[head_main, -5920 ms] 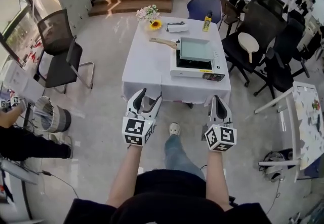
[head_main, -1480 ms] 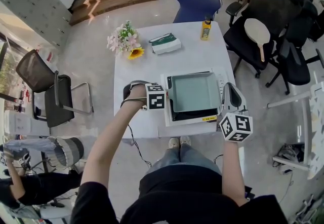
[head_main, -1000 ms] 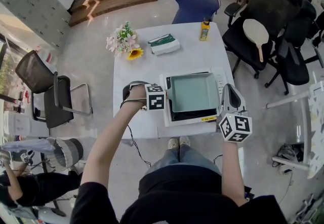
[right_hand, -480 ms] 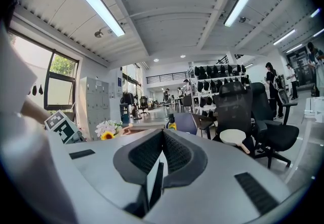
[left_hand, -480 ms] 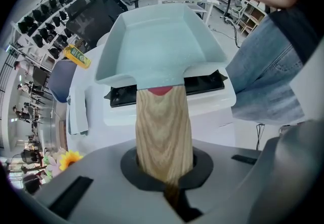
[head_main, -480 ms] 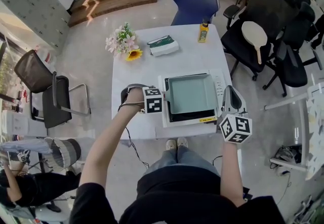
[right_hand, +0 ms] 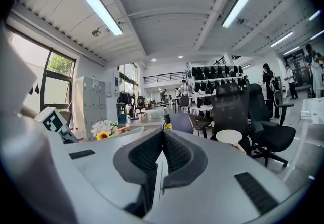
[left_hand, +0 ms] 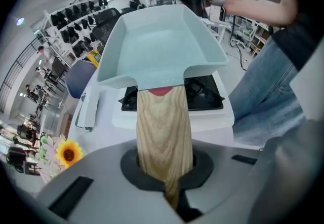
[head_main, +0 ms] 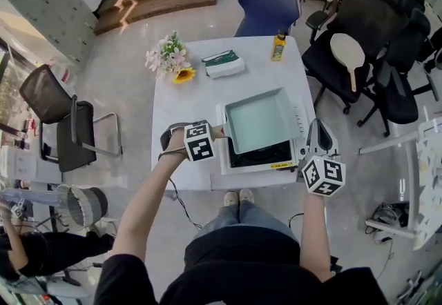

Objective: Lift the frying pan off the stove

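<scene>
A pale green square frying pan [head_main: 262, 119] with a wooden handle [head_main: 219, 132] hangs tilted above the white tabletop stove [head_main: 257, 168], whose black burner top [head_main: 269, 154] shows beneath it. My left gripper [head_main: 215, 133] is shut on the handle at the pan's left. In the left gripper view the handle [left_hand: 164, 126] runs between the jaws of my left gripper [left_hand: 167, 182] and the pan [left_hand: 162, 48] floats clear over the stove [left_hand: 205, 97]. My right gripper [head_main: 317, 132] hangs beside the stove's right end, shut and empty. The right gripper view shows my right gripper [right_hand: 161, 139] with its pads touching.
On the white table [head_main: 186, 100] behind the stove lie a flower bunch with a sunflower [head_main: 169, 60], a green and white box [head_main: 223, 63] and a yellow bottle [head_main: 278, 46]. A blue chair [head_main: 266, 1] stands behind the table, black chairs [head_main: 366, 34] to the right, another [head_main: 59, 114] to the left.
The pan has come up off the stove and tilted, which uncovers the black burner top. My left gripper has risen with the handle. The right gripper has stayed nearly still.
</scene>
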Tool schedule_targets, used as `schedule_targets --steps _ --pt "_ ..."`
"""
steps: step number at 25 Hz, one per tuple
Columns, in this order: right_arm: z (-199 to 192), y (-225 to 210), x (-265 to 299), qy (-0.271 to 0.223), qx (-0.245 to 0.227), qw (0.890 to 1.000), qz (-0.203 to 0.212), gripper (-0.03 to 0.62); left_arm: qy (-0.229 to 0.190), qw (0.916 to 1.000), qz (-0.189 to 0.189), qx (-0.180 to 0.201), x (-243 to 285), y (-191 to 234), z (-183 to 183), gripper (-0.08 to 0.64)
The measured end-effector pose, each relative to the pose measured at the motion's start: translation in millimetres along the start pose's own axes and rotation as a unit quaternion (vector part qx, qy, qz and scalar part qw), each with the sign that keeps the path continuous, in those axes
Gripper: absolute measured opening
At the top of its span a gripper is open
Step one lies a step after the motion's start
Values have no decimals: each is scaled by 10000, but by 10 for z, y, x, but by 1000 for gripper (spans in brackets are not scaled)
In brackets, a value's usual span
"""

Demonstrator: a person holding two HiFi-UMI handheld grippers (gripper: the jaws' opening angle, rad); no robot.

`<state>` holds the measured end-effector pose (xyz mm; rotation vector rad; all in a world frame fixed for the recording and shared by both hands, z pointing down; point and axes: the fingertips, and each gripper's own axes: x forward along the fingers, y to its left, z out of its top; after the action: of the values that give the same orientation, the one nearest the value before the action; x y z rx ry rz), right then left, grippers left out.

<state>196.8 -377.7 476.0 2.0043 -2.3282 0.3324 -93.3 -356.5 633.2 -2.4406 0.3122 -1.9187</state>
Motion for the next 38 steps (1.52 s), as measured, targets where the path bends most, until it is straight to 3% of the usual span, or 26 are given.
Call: schedule_targets --steps 6,9,11,15,18,23,26,32,38 --pt "105 42 15 -103 -35 9999 5 3 -929 9923 555 -603 -423 120 198 15" --pt "140 113 25 -144 -70 9998 75 3 -1453 9805 981 -886 -666 229 317 15" --pt "160 172 34 -170 -103 9997 149 5 -1904 9676 1200 -1140 -836 294 425 15" --pt "205 295 38 -215 -169 9992 293 4 -2852 9282 1657 -1719 -1191 433 611 15" --pt "226 385 23 -268 -229 9986 396 3 -3472 8896 2112 -2084 -1459 535 678 15" --pt "272 510 -24 -400 -308 9971 570 3 -4308 8175 2768 -2635 -1813 597 692 15" --pt "307 567 -37 -497 -340 9960 655 4 -4522 7854 3157 -2811 -1951 600 652 15" --pt "366 721 -82 -681 -411 9933 836 3 -4787 7437 3741 -2790 -2125 443 569 15" --pt "341 844 -117 -732 -486 9915 954 3 -4913 7182 3959 -2935 -2185 284 502 15"
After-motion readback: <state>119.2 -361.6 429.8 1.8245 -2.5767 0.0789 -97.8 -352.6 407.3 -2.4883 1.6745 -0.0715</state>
